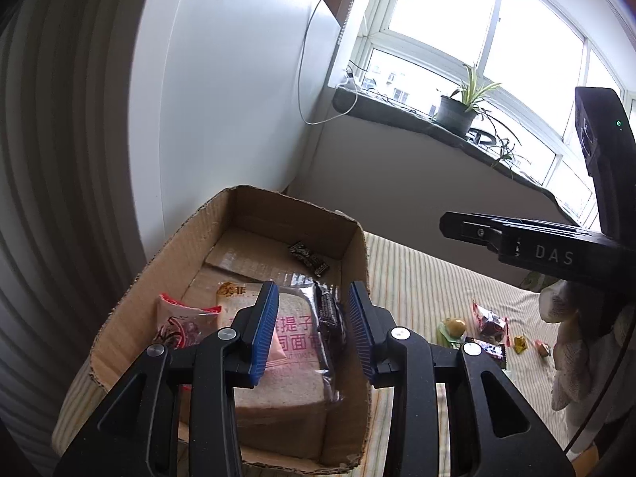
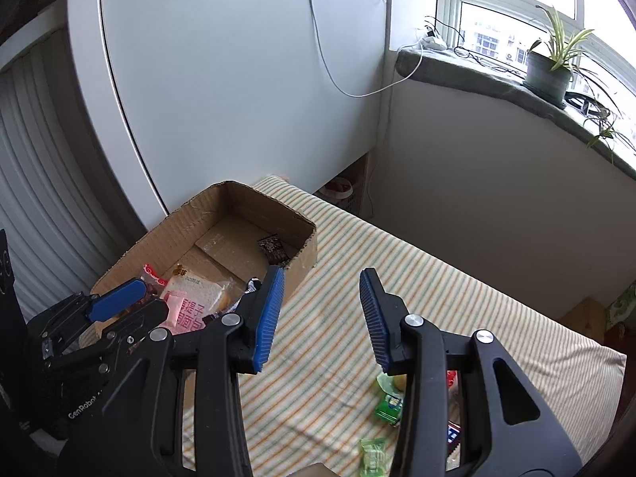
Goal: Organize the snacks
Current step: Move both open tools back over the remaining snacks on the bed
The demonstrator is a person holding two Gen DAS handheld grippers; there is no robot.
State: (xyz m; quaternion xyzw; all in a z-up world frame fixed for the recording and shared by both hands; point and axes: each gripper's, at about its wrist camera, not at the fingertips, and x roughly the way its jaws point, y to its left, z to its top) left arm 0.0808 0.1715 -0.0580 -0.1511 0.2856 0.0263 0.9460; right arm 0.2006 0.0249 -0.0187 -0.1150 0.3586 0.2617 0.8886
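- The open brown cardboard box [image 1: 359,262] stands on the striped cloth surface [image 2: 437,298], near the white wall panel [image 2: 238,79].
- Already inside the box: a clear bag of sliced bread with pink print [image 1: 294,357], a pink and white packet [image 1: 179,318] at its left, a dark wrapped bar [image 1: 330,314] at its right, and a small black packet [image 1: 309,258] at the far end.
- The left gripper [image 1: 314,330] hangs over the box, above the bread bag; its jaws stand partly apart and nothing is between them.
- The right gripper [image 2: 322,314] is over the cloth, just beside the box; its jaws are also partly apart and empty.
- Still loose on the cloth: green wrapped sweets [image 2: 389,401], a red wrapped snack [image 1: 491,320], a dark blue bar [image 1: 491,351] and a few small yellow pieces [image 1: 520,344].
- My judgement: the task is about half done; several small snacks still need to go into the box.
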